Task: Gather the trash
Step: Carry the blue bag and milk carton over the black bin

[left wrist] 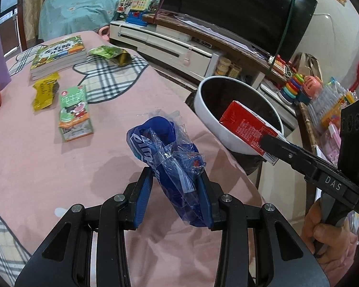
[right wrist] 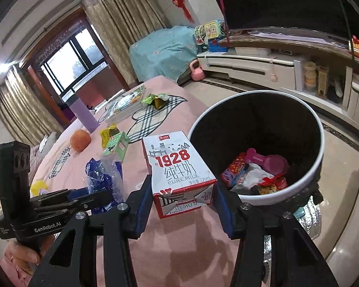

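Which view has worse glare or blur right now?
Right wrist view: the window is blown out and ceiling lights flare, but the milk carton print reads sharply. Left wrist view: even light, blue wrapper sharp; fisheye bends the TV edge.

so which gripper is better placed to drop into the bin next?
Right. The right gripper holds the milk carton beside the bin rim; the left gripper with its blue wrapper sits farther back over the table.

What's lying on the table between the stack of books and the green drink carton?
A yellow snack wrapper lies between the books and the green carton, clearest in the left wrist view.
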Demonstrator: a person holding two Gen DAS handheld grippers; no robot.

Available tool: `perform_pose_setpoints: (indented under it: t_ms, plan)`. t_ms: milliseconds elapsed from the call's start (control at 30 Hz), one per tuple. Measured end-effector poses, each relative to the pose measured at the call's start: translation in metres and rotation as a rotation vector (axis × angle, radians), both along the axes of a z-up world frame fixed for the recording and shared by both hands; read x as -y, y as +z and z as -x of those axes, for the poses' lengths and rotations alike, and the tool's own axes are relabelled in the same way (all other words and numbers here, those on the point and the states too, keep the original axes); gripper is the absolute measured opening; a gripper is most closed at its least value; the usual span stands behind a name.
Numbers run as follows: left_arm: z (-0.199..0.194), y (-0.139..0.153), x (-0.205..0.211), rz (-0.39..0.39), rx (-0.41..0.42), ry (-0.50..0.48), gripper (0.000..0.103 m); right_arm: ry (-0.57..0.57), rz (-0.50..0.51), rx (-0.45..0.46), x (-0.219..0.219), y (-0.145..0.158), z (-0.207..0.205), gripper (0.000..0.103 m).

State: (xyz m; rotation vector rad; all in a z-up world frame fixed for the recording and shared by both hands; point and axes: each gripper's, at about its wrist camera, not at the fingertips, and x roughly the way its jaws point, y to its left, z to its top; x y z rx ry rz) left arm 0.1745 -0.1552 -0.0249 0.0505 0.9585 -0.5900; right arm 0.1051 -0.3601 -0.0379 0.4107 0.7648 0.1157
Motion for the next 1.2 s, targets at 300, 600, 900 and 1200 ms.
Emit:
perform_pose_setpoints:
  t_ms: [300,600,900,1200]
  plan:
    - [0.0,0.008,0.022,-0.009,0.015,-0.038,0.036,-0.05,-0.009,0.014,0.018,0.0,0.007,0.049]
    - [0.001,0.015,0.051,-0.012,0.031,-0.092,0.036,-0.116,-0.009,0.019,0.047,0.001,0.013,0.049]
    - [-0.006,0.02,0.074,-0.003,0.025,-0.123,0.036,-0.153,0.0,0.019,0.067,0.0,0.014,0.049]
    - [-0.018,0.021,0.093,0.006,0.01,-0.136,0.036,-0.163,0.017,0.017,0.075,0.001,0.01,0.049]
